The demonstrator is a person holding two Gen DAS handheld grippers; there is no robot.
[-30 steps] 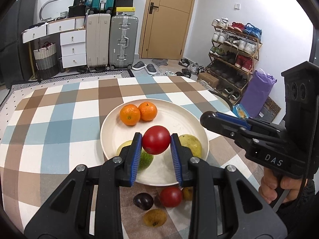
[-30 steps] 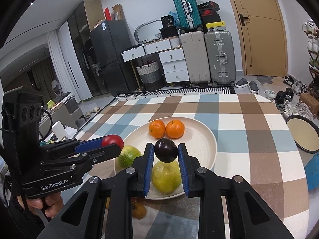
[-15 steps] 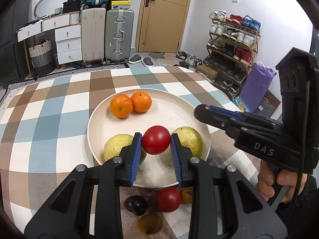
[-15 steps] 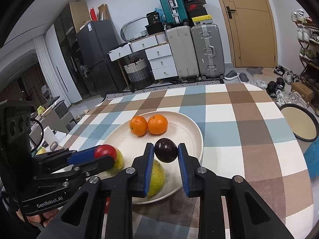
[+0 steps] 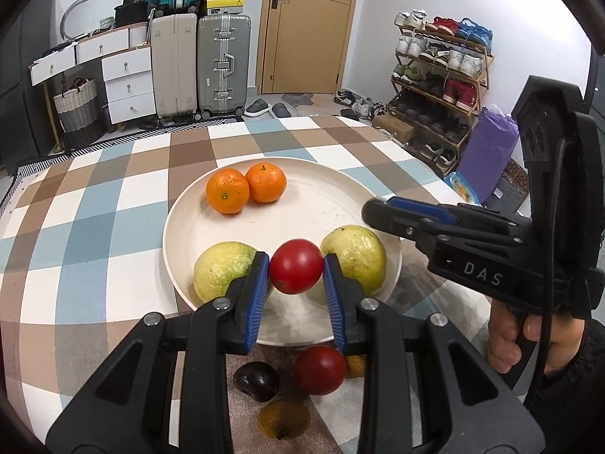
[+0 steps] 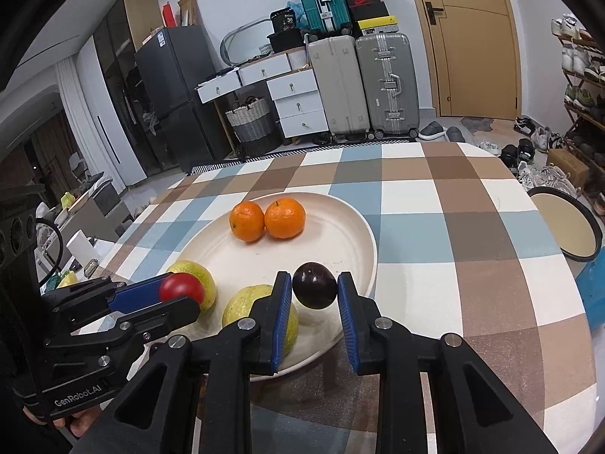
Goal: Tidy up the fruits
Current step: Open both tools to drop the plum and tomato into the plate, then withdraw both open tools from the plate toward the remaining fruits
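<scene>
A: Where the left wrist camera looks down its own fingers, what does the left gripper (image 5: 296, 270) carry?

B: Its blue pads are clamped on a red tomato (image 5: 296, 271), held over the near part of the cream plate (image 5: 325, 204). Two oranges (image 5: 245, 188) sit touching at the far side of the plate, and a yellow-green guava (image 5: 221, 270) lies to each side of the tomato.

A: And off the plate?

B: On the checked table (image 5: 94, 227), just past the near rim, lie a dark plum (image 5: 257, 380), a second tomato (image 5: 320, 369) and a brownish fruit (image 5: 283, 419). The right gripper (image 5: 372, 213) enters from the right, with a person's hand (image 5: 529, 340) on its handle.

A: While the right wrist view shows the same plate (image 6: 351, 227), what sits between those fingers?

B: A dark purple plum (image 6: 314, 285), above the plate's near-right part. The fingers are opening: a sliver of gap shows beside the right pad, and whether the left pad touches cannot be told. At left, the left gripper (image 6: 181, 295) pinches its tomato (image 6: 180, 288) in front of a guava (image 6: 206, 276).
</scene>
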